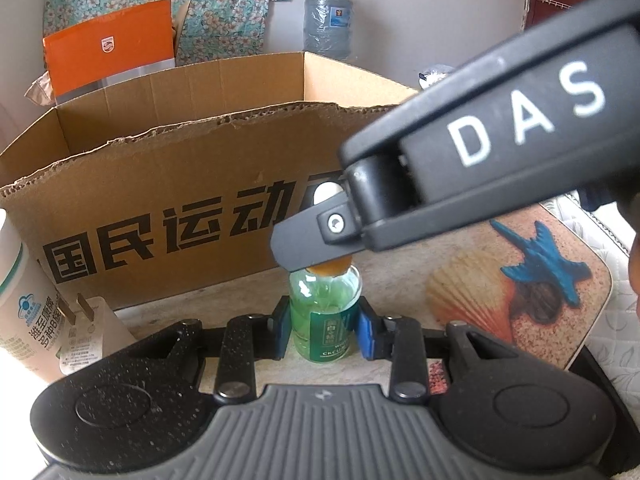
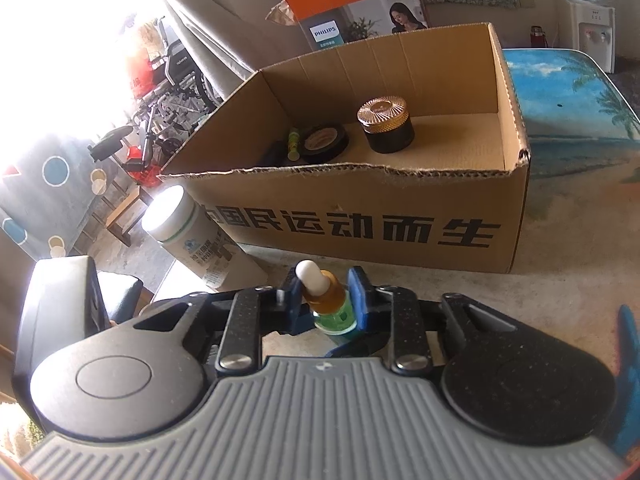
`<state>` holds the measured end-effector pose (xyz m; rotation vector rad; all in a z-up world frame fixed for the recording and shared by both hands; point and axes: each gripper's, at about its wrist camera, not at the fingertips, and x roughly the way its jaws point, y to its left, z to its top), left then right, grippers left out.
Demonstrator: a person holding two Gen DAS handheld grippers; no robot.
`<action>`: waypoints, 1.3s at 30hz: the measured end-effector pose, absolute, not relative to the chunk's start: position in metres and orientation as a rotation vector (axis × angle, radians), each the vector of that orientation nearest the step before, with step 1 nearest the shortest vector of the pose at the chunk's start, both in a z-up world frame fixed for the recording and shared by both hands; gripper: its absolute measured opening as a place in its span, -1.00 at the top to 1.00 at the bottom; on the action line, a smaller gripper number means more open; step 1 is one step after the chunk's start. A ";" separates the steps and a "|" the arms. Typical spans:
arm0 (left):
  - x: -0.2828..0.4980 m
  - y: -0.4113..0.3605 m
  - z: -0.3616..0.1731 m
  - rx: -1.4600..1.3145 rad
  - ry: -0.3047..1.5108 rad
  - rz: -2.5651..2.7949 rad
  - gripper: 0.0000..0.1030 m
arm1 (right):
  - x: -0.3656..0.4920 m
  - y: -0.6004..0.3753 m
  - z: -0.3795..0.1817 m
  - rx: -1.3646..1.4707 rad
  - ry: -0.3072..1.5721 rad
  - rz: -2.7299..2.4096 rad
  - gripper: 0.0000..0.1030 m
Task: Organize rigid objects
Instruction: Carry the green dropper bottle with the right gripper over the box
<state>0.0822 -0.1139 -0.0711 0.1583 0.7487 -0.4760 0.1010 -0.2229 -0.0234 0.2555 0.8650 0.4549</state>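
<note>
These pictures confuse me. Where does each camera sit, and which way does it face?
Left wrist: on the left gripper, low, looking level past its fingers at the dropper bottle and cardboard box wall; the right gripper reaches in from upper right.
Right wrist: on the right gripper, higher, looking down past its fingers onto the bottle's top and into the box, at a jar and tape roll.
Shared: bottle, box, both grippers.

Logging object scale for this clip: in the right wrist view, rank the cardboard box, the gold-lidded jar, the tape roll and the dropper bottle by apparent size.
1. cardboard box
2. gold-lidded jar and tape roll: look alike, unranked
3. dropper bottle: near the camera, so its true rank is unsure
</note>
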 end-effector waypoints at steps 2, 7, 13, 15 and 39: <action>0.082 -0.114 -0.071 0.161 0.748 -0.475 0.35 | 0.101 -0.223 -0.023 0.254 0.864 0.453 0.58; 0.082 -0.112 -0.069 0.154 0.753 -0.482 0.35 | 0.099 -0.225 -0.023 0.259 0.864 0.449 0.58; 0.079 -0.107 -0.061 0.148 0.736 -0.485 0.35 | 0.094 -0.226 -0.019 0.255 0.854 0.449 0.58; 0.076 -0.104 -0.056 0.143 0.725 -0.486 0.35 | 0.092 -0.226 -0.014 0.253 0.845 0.451 0.58; 0.201 -0.110 0.052 -0.082 0.782 -0.480 0.35 | 0.199 -0.247 0.116 0.157 0.738 0.610 0.58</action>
